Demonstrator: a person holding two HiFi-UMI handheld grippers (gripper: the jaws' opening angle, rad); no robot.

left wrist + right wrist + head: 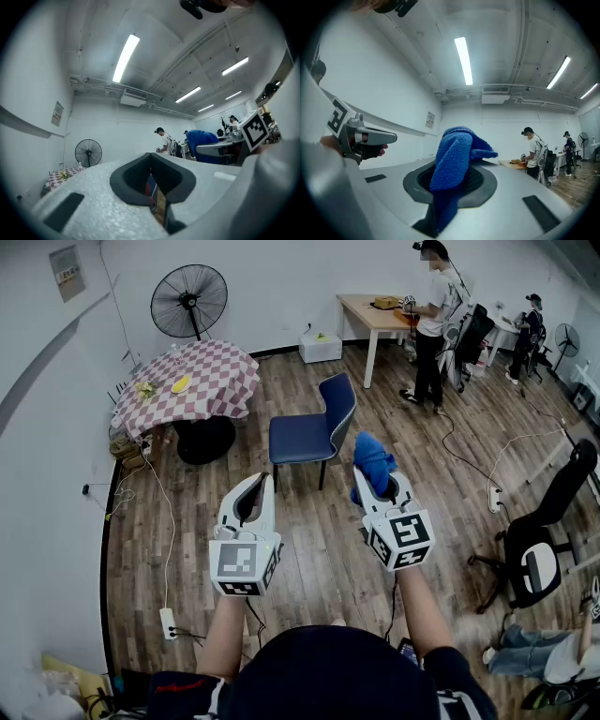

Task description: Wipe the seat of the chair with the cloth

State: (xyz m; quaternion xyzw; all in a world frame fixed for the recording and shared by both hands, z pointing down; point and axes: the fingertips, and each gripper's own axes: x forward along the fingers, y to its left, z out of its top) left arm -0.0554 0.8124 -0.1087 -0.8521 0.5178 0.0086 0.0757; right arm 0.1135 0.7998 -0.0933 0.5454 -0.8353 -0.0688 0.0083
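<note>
A wood-plank floor (pixel 187 549) runs across the room between white walls. At the far left stands a round table (pixel 211 376) under a red-and-white checked cover, with a black pedestal fan (pixel 189 301) behind it against the wall. The blue chair (pixel 314 427) stands on the floor just right of the table, and its seat (pixel 298 442) faces the person holding the grippers. Farther back on the right, another person (pixel 433 324) stands at a light wooden desk (pixel 366 310).

Both grippers are held level in front of the chair and apart from it. The left gripper (pixel 251 486) has its jaws drawn together with nothing in them. The right gripper (pixel 380 491) is clamped on the blue cloth (pixel 372 463). The cloth bunches up above the jaws and hangs down between them (pixel 452 159), well clear of the seat.

Each gripper carries a cube of black-and-white square markers, the left cube (pixel 242 563) and the right cube (pixel 405 535). These show patterns only, with no words.

A small notice (pixel 67 271) is fixed high on the left wall. Its print is too small to read.
</note>
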